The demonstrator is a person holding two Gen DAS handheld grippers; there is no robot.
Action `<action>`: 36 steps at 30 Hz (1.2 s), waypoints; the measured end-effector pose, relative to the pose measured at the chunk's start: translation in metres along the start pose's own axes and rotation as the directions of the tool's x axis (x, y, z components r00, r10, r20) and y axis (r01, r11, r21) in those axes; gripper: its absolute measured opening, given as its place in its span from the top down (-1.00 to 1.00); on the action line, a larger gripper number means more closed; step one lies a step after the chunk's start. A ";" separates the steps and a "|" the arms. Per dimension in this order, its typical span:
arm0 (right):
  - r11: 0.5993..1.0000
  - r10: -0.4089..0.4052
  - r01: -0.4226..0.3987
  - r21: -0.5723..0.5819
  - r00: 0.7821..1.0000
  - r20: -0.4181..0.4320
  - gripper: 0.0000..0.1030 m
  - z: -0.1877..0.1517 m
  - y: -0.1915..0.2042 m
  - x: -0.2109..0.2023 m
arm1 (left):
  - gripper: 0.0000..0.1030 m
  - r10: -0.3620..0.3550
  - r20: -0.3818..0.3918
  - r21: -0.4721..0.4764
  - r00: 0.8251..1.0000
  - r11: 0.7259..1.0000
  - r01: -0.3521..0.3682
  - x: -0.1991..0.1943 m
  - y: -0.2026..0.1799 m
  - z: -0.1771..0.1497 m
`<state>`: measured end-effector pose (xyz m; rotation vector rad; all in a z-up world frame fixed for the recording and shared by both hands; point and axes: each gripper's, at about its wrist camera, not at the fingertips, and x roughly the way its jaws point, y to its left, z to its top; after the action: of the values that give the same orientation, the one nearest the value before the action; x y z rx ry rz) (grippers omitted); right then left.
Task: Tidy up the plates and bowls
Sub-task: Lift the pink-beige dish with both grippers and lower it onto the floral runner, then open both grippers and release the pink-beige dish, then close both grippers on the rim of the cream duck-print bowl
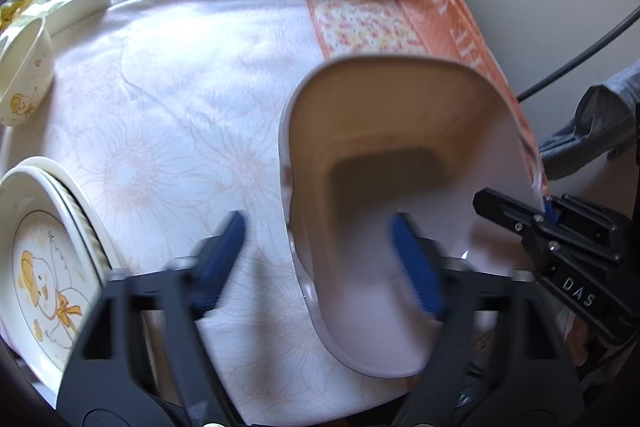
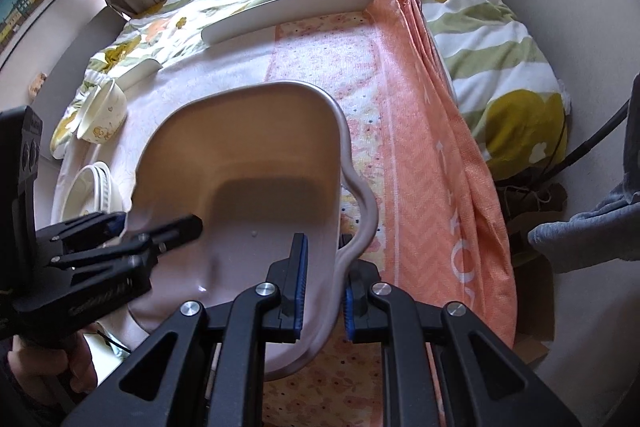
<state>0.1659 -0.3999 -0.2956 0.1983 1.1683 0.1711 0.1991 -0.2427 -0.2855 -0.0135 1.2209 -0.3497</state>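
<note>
1. Near the right edge of the cloth-covered tabletop point(image 1: 180, 99), a pale rectangular basin point(image 1: 400, 131) is seen, lying partly on the orange patterned towel point(image 2: 420, 155).
2. The basin's right rim is pinched between the blue pads of the right gripper point(image 2: 324, 291), whose jaws are pressed together on the wavy edge.
3. The left gripper point(image 1: 320, 259) is spread wide; the basin's left wall passes between its fingers, one blue pad point(image 1: 416, 267) being inside the basin and the other outside over the cloth, neither visibly pressing on the wall.
4. At the left edge of the tabletop, a stack of plates point(image 1: 44, 247) printed with a yellow chick is seen, well apart from the basin.
5. Toward the far left corner, a small chick-printed bowl point(image 1: 28, 83) is seen, tilted on its side.
</note>
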 end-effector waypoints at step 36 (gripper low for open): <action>0.928 0.232 -0.116 -0.354 0.924 0.303 -0.99 0.091 0.216 -0.143 | -0.73 0.158 0.383 -0.230 0.910 0.970 -0.072 -0.269 0.187 0.013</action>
<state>0.1888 -0.2301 -0.0809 0.0320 0.7596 0.4716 0.1789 0.0049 -0.0711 -0.1879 0.8418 -0.1014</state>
